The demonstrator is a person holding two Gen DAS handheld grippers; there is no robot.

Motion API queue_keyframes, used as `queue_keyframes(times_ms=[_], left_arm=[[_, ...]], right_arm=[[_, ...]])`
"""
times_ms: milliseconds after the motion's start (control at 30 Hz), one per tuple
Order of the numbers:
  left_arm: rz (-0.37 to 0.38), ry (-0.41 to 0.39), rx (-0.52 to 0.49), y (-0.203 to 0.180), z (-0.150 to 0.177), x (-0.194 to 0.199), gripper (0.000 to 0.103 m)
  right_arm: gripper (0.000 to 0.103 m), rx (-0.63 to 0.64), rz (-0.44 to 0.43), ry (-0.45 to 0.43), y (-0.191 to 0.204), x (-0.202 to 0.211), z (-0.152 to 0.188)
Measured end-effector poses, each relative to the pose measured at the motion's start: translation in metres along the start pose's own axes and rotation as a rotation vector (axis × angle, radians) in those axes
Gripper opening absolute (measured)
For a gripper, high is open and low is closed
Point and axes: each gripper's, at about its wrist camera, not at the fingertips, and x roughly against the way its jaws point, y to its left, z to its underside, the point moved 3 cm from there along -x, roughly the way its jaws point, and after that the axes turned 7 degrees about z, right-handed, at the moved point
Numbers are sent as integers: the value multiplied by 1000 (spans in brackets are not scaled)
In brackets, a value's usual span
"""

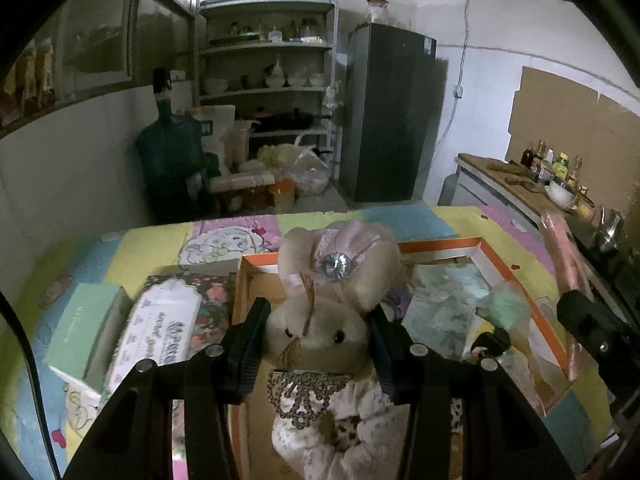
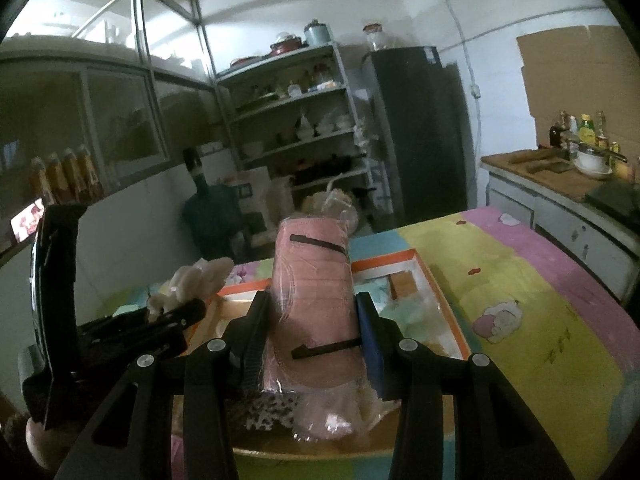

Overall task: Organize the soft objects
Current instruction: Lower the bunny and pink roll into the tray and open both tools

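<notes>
The left hand-held gripper (image 1: 318,344) clamps a plush rabbit (image 1: 324,320) above an orange-rimmed box (image 1: 520,276). The right hand-held gripper (image 2: 310,340) grips a pink wrapped roll (image 2: 316,300). Below both lies a patchwork-covered tabletop (image 2: 540,280); beyond stand kitchen shelves (image 1: 268,48) and a dark fridge (image 1: 388,112).

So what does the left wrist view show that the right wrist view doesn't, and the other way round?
Only the left wrist view shows the plush bunny's face, clamped between the left gripper fingers, plus the mint green box and floral box beside the orange-rimmed box.

Only the right wrist view shows the right gripper shut on a pink plastic-wrapped pack, with the bunny's ears seen from the side.

Both show the orange-rimmed box on the cartoon-print cloth, the shelf unit and the dark fridge.
</notes>
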Motion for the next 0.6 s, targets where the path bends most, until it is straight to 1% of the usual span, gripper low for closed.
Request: queue_keyframes(times_ms=[67,233,367,600], left_arm=[[0,18,5,1,-2,-8,48],[10,93,34,7,-2,-29,48],[19,141,34,9,2,-42,48],[10,148,31,11,4,-48,48]], right_arm=[[44,2,-1,19,-1,-8,-2],[44,19,-3,98,-2,-35,-1],[44,38,-3,146,2,-52,1],[45,52,13,225,4,-76,10]])
